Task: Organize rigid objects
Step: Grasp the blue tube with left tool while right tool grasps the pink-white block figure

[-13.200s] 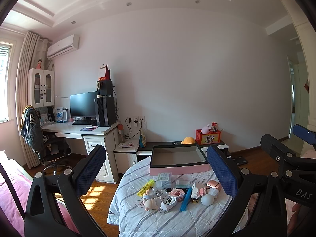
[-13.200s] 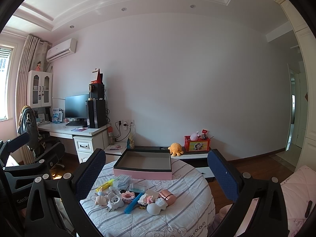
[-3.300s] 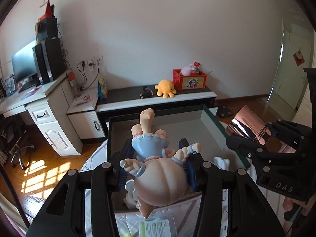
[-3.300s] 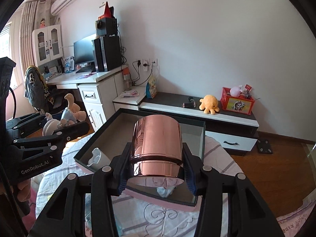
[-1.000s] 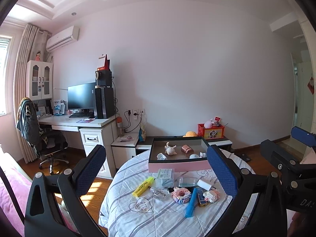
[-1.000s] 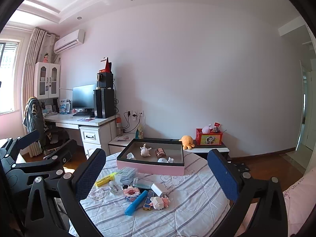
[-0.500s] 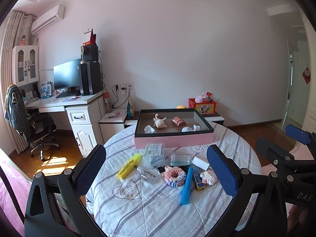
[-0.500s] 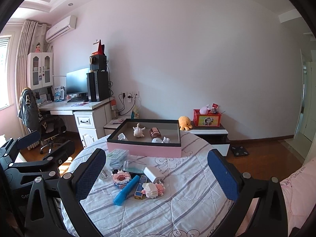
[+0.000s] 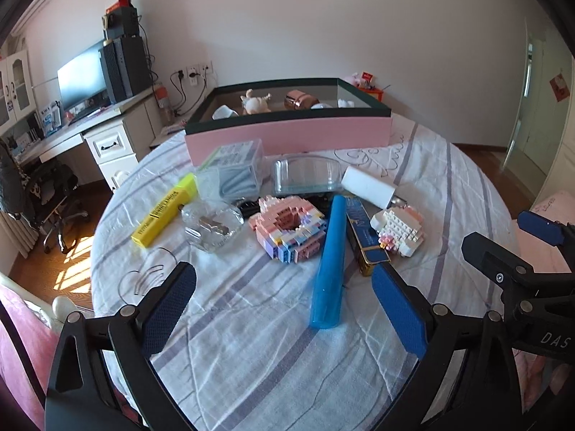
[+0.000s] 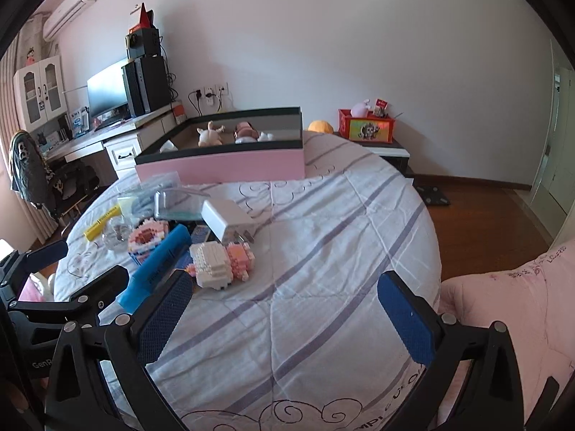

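Note:
A pink box [image 9: 287, 134] with a dark rim stands at the back of the round table; it holds a pig figurine [image 9: 255, 102], a copper cup [image 9: 301, 100] and small white items. In front lie a blue tube [image 9: 329, 264], a pink brick ring [image 9: 289, 228], a white brick model [image 9: 400, 230], a white charger [image 9: 370, 188], a yellow highlighter [image 9: 165, 210] and clear cases. My left gripper [image 9: 284, 309] is open and empty, just short of the blue tube. My right gripper [image 10: 284, 305] is open and empty over bare cloth, right of the white brick model [image 10: 219, 264].
The table has a striped white cloth [image 10: 323, 251]. A desk with monitor [image 9: 81, 80] and an office chair [image 9: 50, 194] stand at left. A low cabinet with a red toy box [image 10: 366, 125] is behind. Pink bedding [image 10: 503, 309] lies at right.
Both grippers have moved forward and tilted down toward the table; the loose objects now sit much closer. Both stay open and empty.

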